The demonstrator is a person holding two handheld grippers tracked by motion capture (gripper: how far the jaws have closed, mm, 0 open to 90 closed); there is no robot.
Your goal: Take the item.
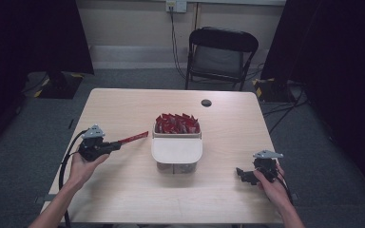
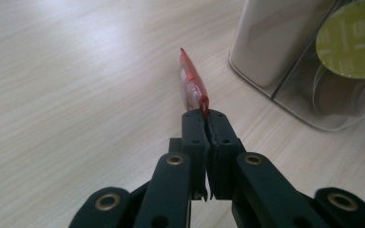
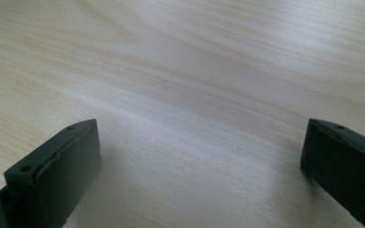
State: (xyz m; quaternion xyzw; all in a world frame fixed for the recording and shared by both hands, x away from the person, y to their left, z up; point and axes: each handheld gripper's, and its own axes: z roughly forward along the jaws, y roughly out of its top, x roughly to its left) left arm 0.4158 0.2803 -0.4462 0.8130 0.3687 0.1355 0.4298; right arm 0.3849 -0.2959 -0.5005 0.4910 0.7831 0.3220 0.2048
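Two tongs: left tongs (image 2: 204,118) clenched on a red sachet (image 2: 191,80) near the bench's (image 1: 123,190) left edge; right tongs (image 3: 199,156) released, near its right edge.

Stood at top middle: black folding chair (image 1: 222,56) by pale wall (image 1: 133,23). Grey floor (image 1: 24,123) all around. Dark curtains (image 1: 342,57) at both sides. Light wooden table (image 1: 123,107) in middle.

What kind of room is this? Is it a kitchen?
Probably not a kitchen; more likely a lab or workroom. A pale wooden table stands on grey carpet, dark curtains hang at the sides, and a black folding chair sits by a wall socket.
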